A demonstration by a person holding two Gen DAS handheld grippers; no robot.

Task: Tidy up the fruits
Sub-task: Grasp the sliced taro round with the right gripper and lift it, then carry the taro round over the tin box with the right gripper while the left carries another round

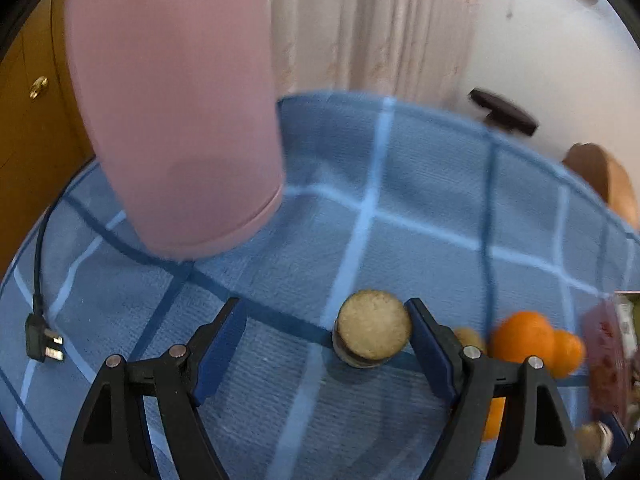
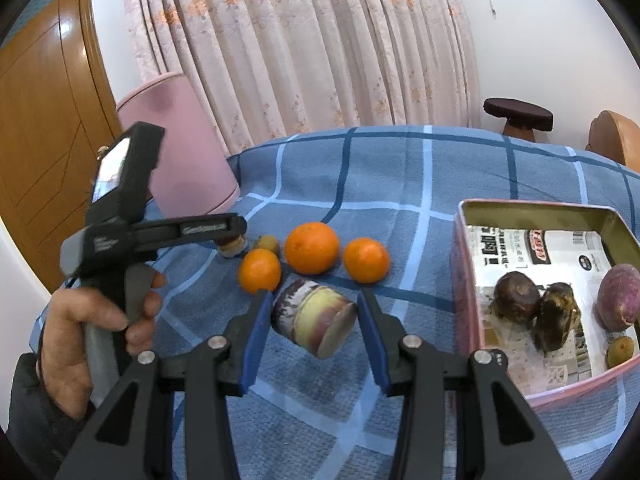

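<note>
A pink lampshade [image 2: 176, 144] stands at the far left edge of the blue checked cloth [image 2: 400, 168], a black plug [image 1: 42, 340] lying near it. Behind hang pale flowered curtains [image 2: 304, 40], beside a wooden door [image 2: 44, 128] and a dark round stool [image 2: 518, 114]

Pale floral curtain [image 2: 304, 48] fills upper centre, hanging in folds. White wall [image 2: 560, 40] upper right. Wooden door [image 2: 44, 128] at left edge. Dark round stool [image 2: 518, 114] and tan chair back [image 2: 612, 136] at right, behind blue checked tablecloth [image 2: 400, 184].
</note>
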